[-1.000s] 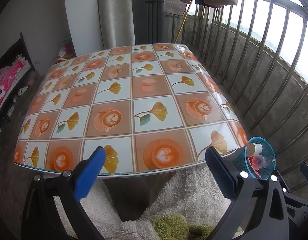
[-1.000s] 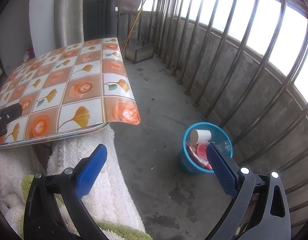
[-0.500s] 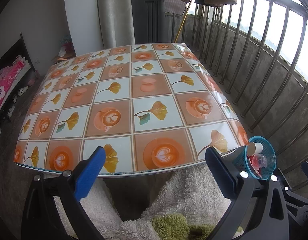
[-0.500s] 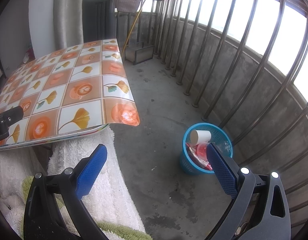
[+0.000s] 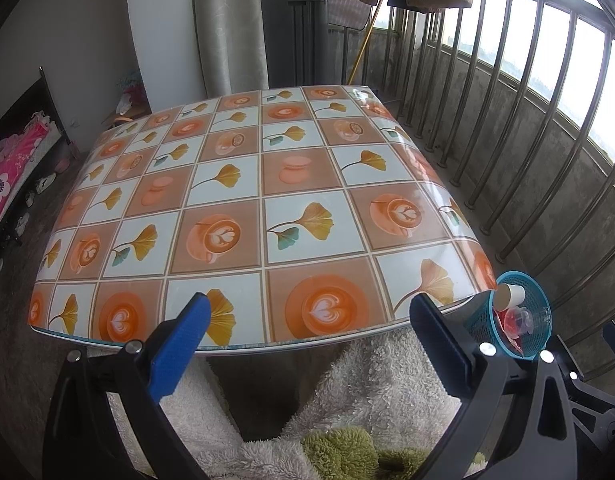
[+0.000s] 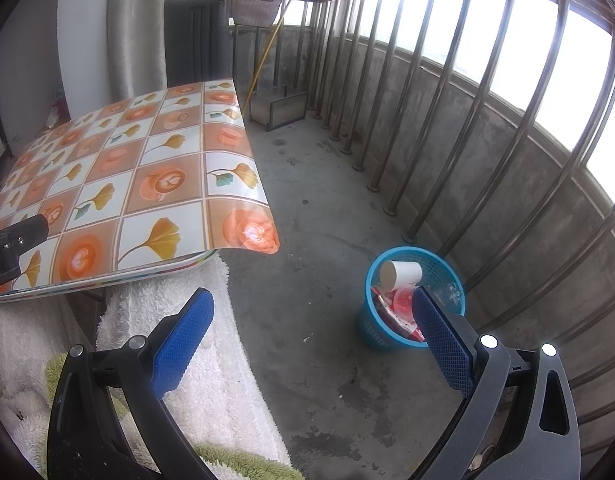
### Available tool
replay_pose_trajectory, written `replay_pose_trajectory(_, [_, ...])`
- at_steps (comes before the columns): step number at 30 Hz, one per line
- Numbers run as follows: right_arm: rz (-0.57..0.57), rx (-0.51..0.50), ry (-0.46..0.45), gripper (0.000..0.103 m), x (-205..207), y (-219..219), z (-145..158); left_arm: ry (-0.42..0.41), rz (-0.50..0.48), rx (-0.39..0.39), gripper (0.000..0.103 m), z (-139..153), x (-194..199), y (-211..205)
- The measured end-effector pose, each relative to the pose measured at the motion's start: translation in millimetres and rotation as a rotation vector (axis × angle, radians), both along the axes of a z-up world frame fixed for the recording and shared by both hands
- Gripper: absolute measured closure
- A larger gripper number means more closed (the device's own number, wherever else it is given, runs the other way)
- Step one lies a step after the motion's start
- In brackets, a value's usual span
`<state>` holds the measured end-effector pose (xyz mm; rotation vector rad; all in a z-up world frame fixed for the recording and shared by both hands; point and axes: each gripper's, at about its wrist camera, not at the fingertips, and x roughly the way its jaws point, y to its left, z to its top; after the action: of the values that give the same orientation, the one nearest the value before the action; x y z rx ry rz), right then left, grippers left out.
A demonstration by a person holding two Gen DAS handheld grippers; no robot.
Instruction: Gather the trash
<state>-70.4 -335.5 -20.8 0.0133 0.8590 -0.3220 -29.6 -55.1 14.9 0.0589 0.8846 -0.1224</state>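
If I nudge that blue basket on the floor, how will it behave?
The blue basket looks like thin mesh plastic, so probably light and apt to slide on the concrete floor. It is narrower at the base, and the paper roll rides high at the rim, so a high push might tip it.

Each gripper (image 5: 307, 344) (image 6: 313, 336): black frame, blue textured pads, silver screws.

A table (image 5: 291, 208) with a patterned cloth stands beside railings (image 6: 447, 92), over a white fleece (image 6: 211, 364).
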Motion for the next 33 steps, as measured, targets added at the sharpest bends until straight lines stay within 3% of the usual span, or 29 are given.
replay_pose_trajectory(33, [0.002, 0.004, -0.004, 0.008, 3.9, 1.9, 3.3, -0.003, -0.001, 0.002, 0.006, 0.9, 0.2, 0.0])
